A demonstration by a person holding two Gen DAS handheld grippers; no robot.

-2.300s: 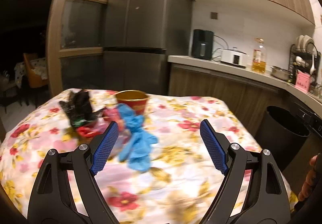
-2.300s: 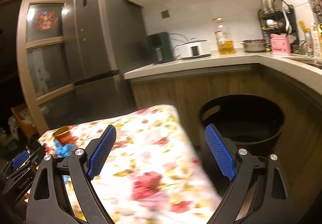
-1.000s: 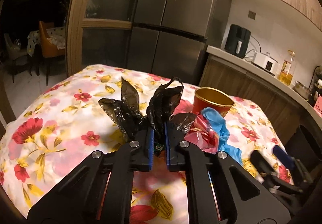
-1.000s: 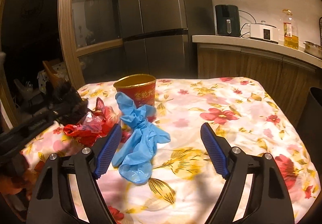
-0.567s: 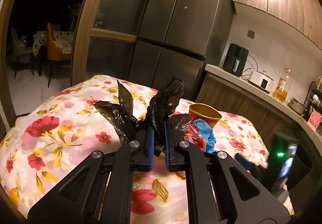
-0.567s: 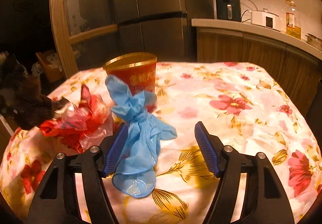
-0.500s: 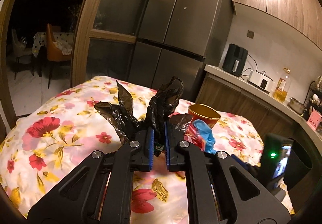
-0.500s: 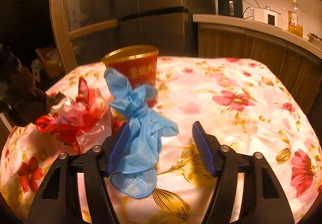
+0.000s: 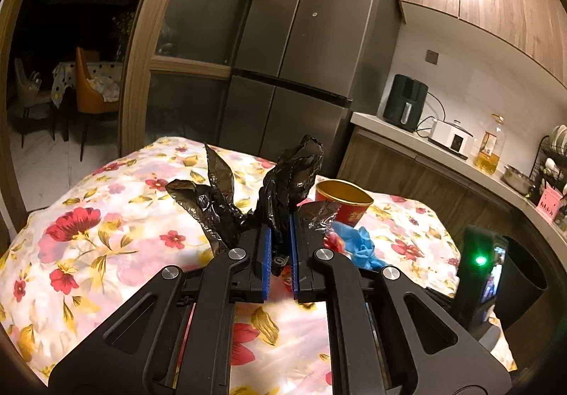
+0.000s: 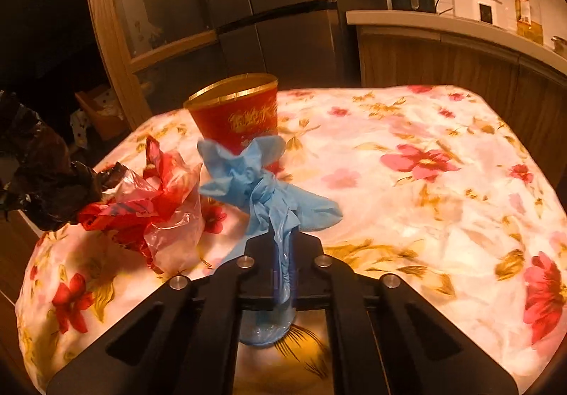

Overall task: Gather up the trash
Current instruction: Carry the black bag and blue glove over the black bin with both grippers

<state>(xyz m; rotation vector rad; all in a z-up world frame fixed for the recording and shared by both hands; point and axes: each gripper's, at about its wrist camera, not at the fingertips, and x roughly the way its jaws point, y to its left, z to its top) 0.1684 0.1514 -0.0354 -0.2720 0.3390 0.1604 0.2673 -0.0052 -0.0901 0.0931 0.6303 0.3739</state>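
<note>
I had the left gripper clenched on the black plastic bag, which stood crumpled above the flowered tablecloth with its loose ends sticking up. The right gripper was pinched tight on the blue glove; its cuff hung below the jaws and touched the cloth, while the knotted part fanned out ahead. Just beside the glove lay the red and clear wrapper, and the red paper cup stood upright behind, touching the glove as far as I could tell. The dark bin waited off the table's right side. To do this well, I judged the glove should be lifted straight up, clear of the cup and wrapper so neither dragged, then carried to the bin. Thin plastic slips easily, so I wanted no jerks.
</note>
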